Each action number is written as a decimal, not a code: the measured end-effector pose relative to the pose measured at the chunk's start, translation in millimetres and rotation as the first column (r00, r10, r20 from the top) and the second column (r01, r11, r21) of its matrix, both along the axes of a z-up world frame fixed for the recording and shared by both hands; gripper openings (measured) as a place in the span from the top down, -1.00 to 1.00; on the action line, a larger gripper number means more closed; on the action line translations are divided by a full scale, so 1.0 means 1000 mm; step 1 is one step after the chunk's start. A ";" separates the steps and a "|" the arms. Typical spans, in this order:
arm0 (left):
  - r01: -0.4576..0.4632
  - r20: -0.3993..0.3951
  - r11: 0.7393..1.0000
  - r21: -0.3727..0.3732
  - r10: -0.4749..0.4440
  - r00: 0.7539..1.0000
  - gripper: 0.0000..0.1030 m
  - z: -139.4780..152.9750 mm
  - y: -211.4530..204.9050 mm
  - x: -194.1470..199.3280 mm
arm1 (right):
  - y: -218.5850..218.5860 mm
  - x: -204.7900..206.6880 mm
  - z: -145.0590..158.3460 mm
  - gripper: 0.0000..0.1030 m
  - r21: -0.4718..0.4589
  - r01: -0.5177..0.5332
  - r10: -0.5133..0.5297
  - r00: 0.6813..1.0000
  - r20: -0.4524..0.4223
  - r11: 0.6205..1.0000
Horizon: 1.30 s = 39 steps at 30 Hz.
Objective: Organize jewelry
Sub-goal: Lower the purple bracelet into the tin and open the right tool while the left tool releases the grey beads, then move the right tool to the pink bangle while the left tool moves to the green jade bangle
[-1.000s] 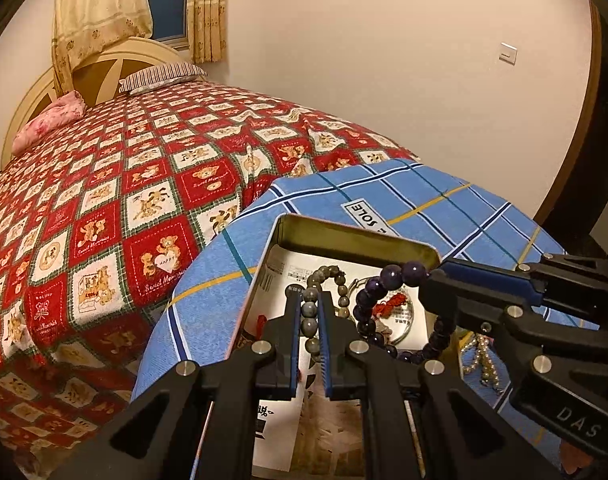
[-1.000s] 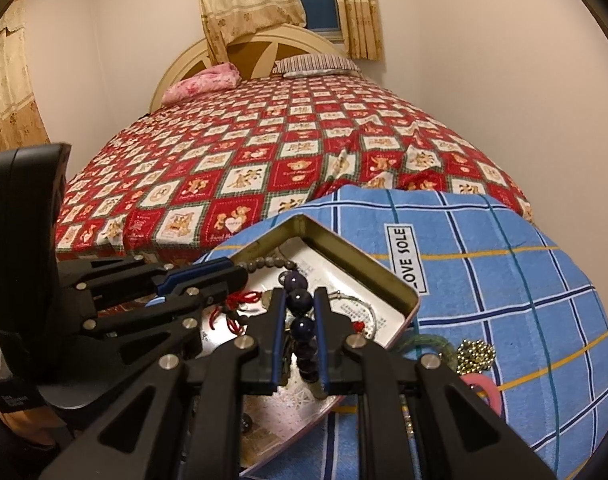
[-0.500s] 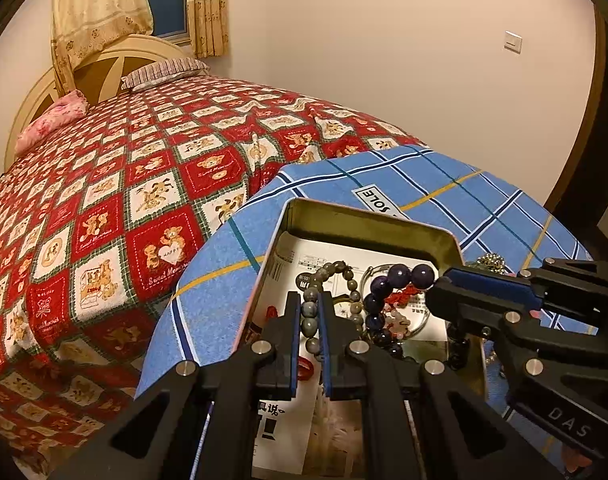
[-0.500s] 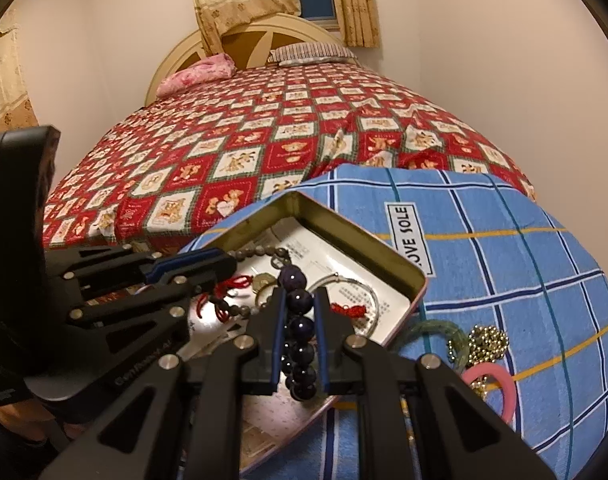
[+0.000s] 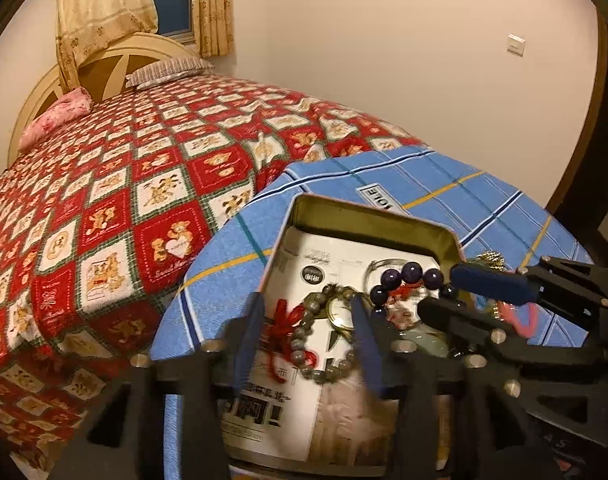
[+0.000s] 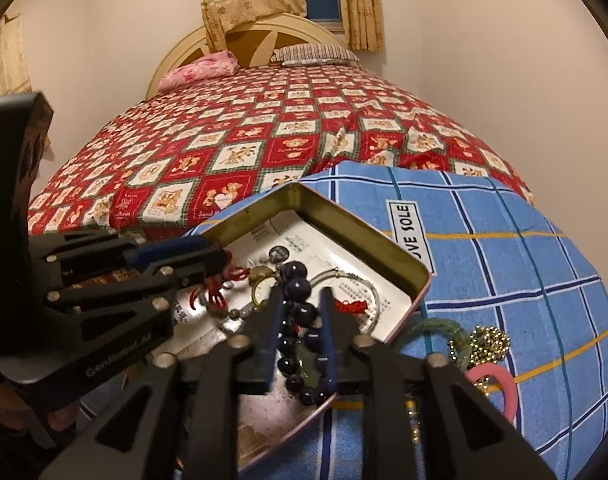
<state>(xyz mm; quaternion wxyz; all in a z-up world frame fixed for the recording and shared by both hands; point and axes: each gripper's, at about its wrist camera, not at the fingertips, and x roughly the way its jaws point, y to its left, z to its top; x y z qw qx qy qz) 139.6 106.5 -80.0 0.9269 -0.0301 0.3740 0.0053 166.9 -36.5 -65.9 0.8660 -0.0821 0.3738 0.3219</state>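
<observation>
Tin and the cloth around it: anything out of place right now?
Yes. A green bangle, gold bead chain and pink ring lie on the blue cloth beside the tin, not in it. The grey and purple bracelets are inside.

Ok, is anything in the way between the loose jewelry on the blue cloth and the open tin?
Only the gold metal tin's raised side wall. The green bangle, gold bead chain and pink ring lie on the blue checked cloth just outside it; nothing else visible blocks them.
</observation>
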 end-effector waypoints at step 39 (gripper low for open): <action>0.149 0.013 0.977 0.152 -0.153 0.988 -0.44 -0.001 -0.150 -0.008 | -0.173 0.002 -0.053 0.70 -0.225 0.419 -0.441 0.895 -0.058 0.880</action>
